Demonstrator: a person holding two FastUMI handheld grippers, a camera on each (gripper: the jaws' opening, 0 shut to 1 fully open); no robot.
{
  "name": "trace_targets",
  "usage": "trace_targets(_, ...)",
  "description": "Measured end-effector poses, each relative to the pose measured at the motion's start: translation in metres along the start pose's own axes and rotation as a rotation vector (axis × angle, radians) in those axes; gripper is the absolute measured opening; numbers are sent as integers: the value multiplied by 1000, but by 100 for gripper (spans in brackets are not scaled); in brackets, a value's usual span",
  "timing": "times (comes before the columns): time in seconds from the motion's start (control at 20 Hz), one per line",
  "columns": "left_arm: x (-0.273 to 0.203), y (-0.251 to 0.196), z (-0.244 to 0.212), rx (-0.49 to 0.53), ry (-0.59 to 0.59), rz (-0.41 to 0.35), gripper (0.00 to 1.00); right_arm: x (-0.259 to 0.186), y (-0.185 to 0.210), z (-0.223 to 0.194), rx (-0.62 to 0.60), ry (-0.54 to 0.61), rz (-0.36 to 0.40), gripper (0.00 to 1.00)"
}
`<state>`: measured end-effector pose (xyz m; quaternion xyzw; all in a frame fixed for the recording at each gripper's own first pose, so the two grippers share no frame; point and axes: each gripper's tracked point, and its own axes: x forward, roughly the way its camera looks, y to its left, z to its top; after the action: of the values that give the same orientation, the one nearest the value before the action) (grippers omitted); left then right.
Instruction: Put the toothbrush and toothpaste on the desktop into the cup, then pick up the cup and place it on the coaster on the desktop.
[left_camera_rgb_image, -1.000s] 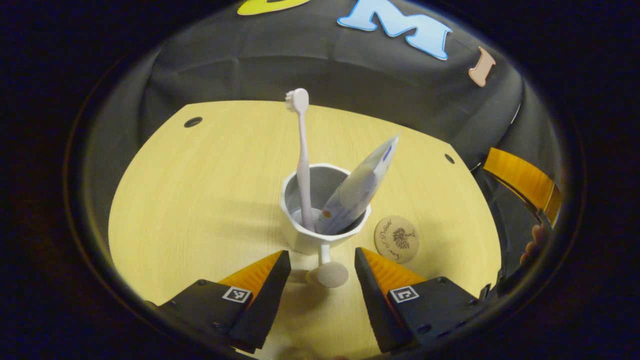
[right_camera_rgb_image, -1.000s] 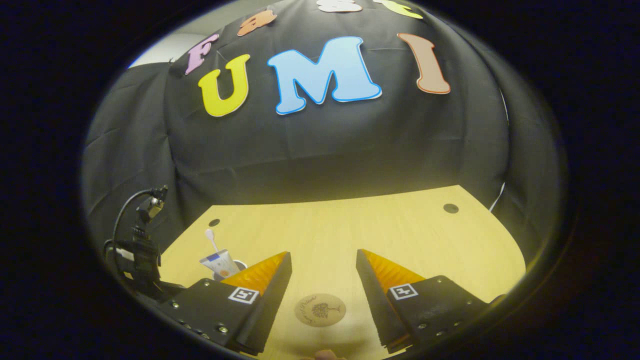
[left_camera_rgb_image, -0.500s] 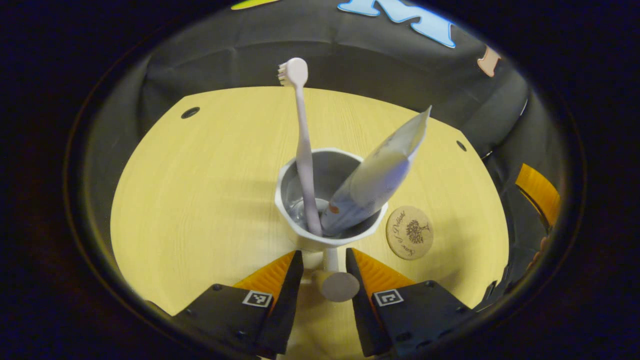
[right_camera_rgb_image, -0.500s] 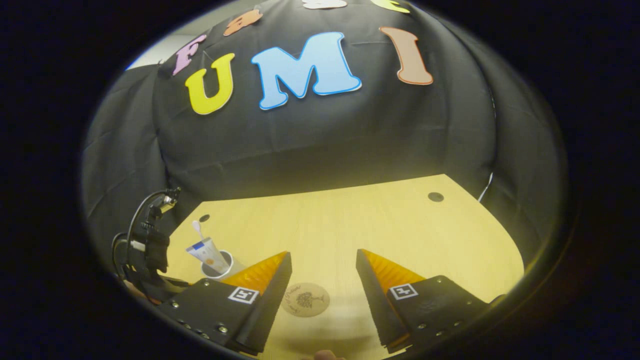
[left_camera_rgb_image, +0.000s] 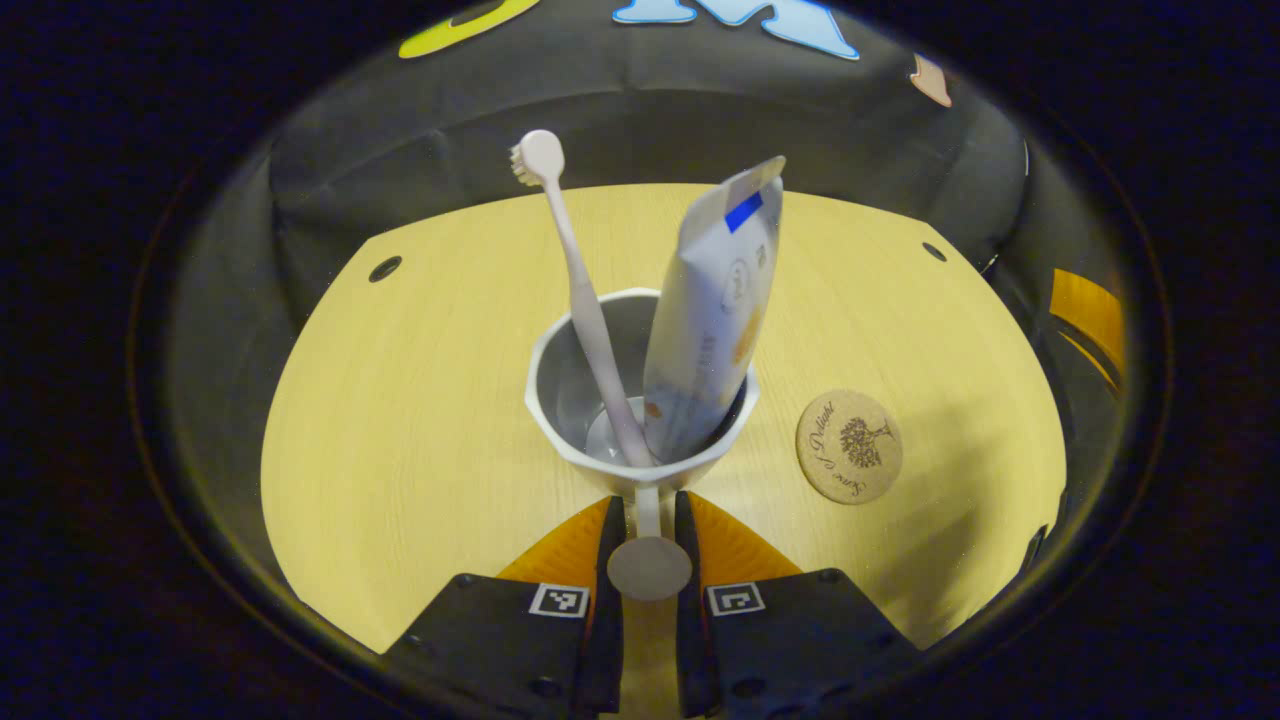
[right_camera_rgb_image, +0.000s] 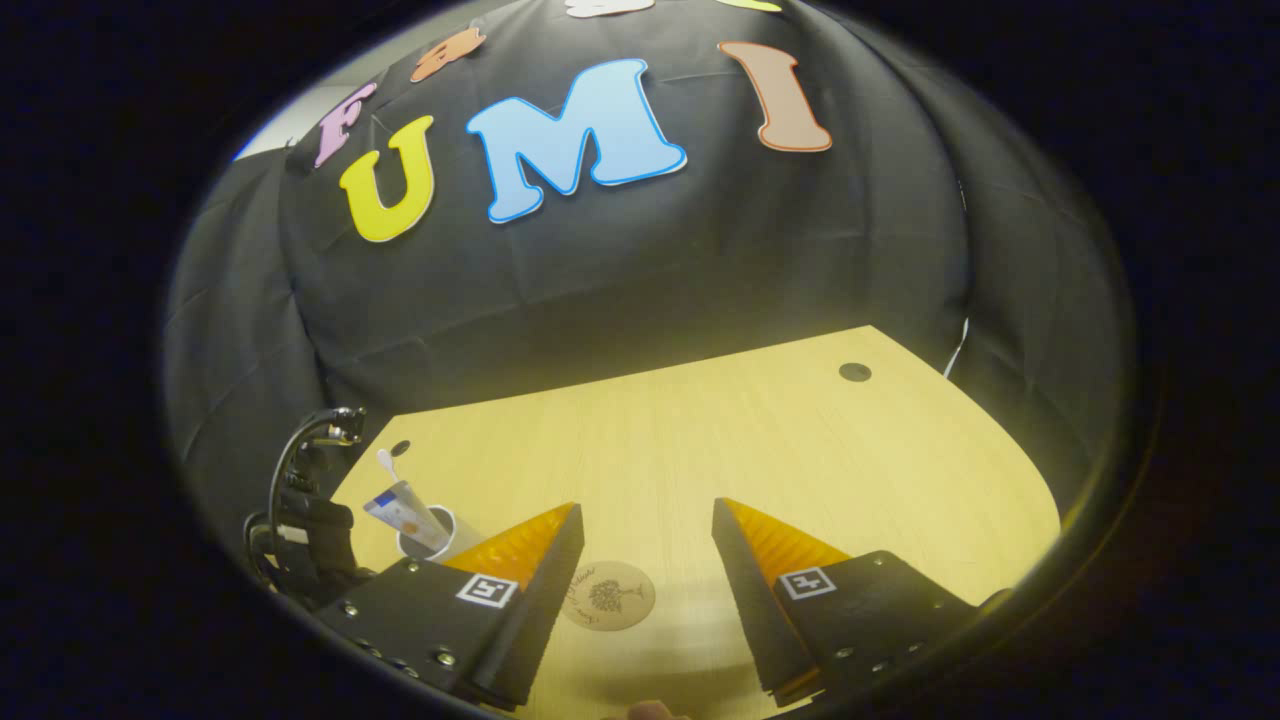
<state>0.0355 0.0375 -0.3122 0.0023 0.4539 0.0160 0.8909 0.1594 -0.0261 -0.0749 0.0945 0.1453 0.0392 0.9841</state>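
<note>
Cup (left_camera_rgb_image: 640, 395) first: I have my left hand-held gripper (left_camera_rgb_image: 648, 545) clamped on its thin handle, the two fingers pressing the stem just under the rim, with the handle's round knob sitting between them. That is a narrow hold on a top-heavy load, so I judge the main risk to be the cup pivoting about the stem as I carry it, which would swing the contents sideways. The toothbrush (left_camera_rgb_image: 580, 300) leans left out of the mouth and the toothpaste (left_camera_rgb_image: 712, 310) stands tall and leans right; a jolt could tip either one out. Setting down off-centre is the other worry, since the coaster (left_camera_rgb_image: 849, 446) is small and lies on the tabletop (left_camera_rgb_image: 400, 420) just to the cup's right, apart from it.

The cup is pale grey with a faceted rim and smooth walls, probably hard plastic or ceramic and slippery. In the right gripper view my right hand-held gripper (right_camera_rgb_image: 640, 545) hangs with its fingers wide apart, holding nothing, above the coaster.
</note>
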Motion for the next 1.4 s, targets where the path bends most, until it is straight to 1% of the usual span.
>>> trace_targets(0.1, 0, -1, 3, -3, -28, -6, 29, -1, 1, -2, -3, 6, 1, 80)
trace_targets(0.15, 3, 1, 2, -2, -42, -4, 34, -1, 2, -3, -4, 8, 2, 80)
trace_targets(0.2, 3, -1, 5, 16, -58, 0, 24, -2, 2, -2, -4, 9, 4, 80)
trace_targets(0.3, 1, -4, 7, 38, -86, -11, 24, -1, 4, -3, -4, 12, 5, 80)
trace_targets(0.4, -4, -11, 13, 17, -118, -41, 24, -2, 4, -4, -3, 16, 7, 80)
trace_targets(0.6, -7, -21, 22, 42, -162, -52, 24, -4, 4, -2, 0, 10, 6, 80)
trace_targets(0.75, -12, -38, 25, 69, -169, -89, 24, -6, 0, -1, -1, 3, -1, 80)
trace_targets(0.95, -14, -70, 24, 86, -164, -155, 24, -11, -6, 0, 1, -6, -13, 80)
trace_targets(1.1, -15, -95, 25, 107, -160, -188, 24, -17, -13, 1, -2, -11, -25, 80)
trace_targets(1.4, -11, -124, 16, 140, -136, -222, 24, -26, -31, -2, 14, -9, -52, 80)
